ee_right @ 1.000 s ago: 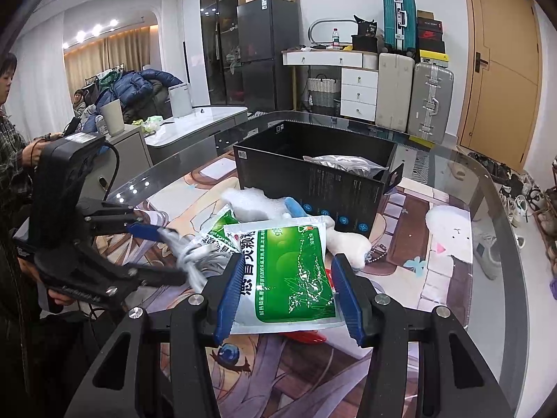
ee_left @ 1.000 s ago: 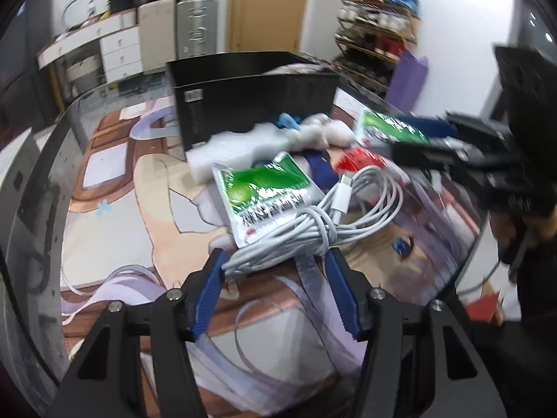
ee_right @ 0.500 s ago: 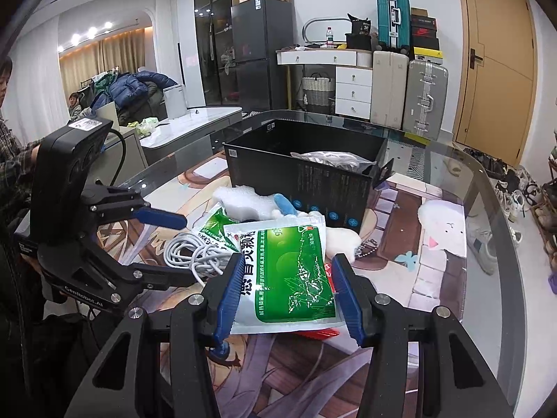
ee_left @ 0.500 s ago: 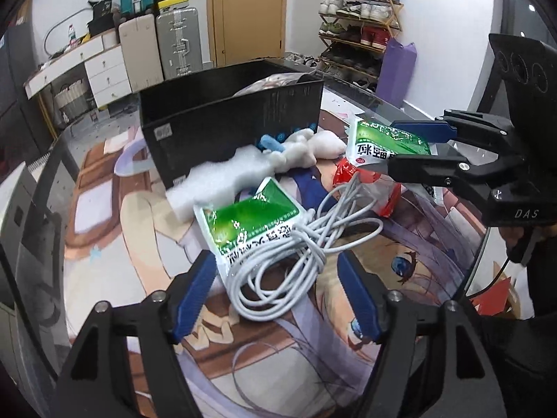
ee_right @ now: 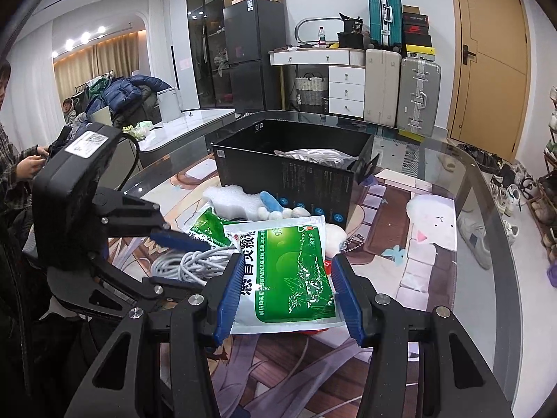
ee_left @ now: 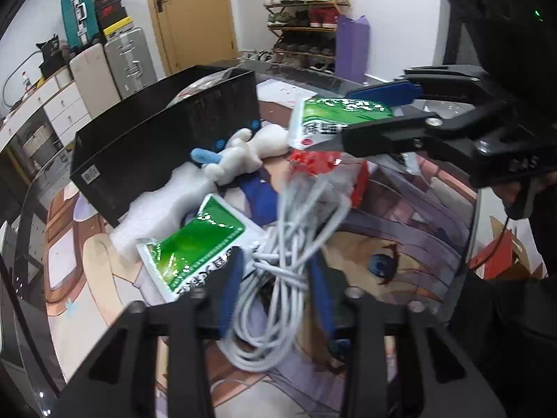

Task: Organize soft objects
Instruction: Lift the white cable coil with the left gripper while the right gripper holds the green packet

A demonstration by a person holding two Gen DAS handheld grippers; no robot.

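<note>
A coiled white cable (ee_left: 278,278) lies on the printed table mat, and my left gripper (ee_left: 276,264) is closing its jaws around it, blue pads against the bundle's sides. In the right wrist view this gripper (ee_right: 195,264) sits at the left over the cable (ee_right: 188,264). My right gripper (ee_right: 285,278) is shut on a green-and-white pouch (ee_right: 292,264), held above the table; the pouch (ee_left: 334,115) also shows at the upper right of the left wrist view. A second green pouch (ee_left: 198,244) lies just left of the cable.
An open black box (ee_right: 289,174) stands behind the pile with a silver bag inside. In front of it lie a white foam piece (ee_left: 156,209), a white and blue plush toy (ee_left: 240,153) and a red packet (ee_left: 313,163). The glass table edge (ee_right: 487,209) curves at the right.
The left gripper opened wide, moved forward over the cable and rolled, then closed its jaws onto the bundle. The right gripper kept still with its pouch.
</note>
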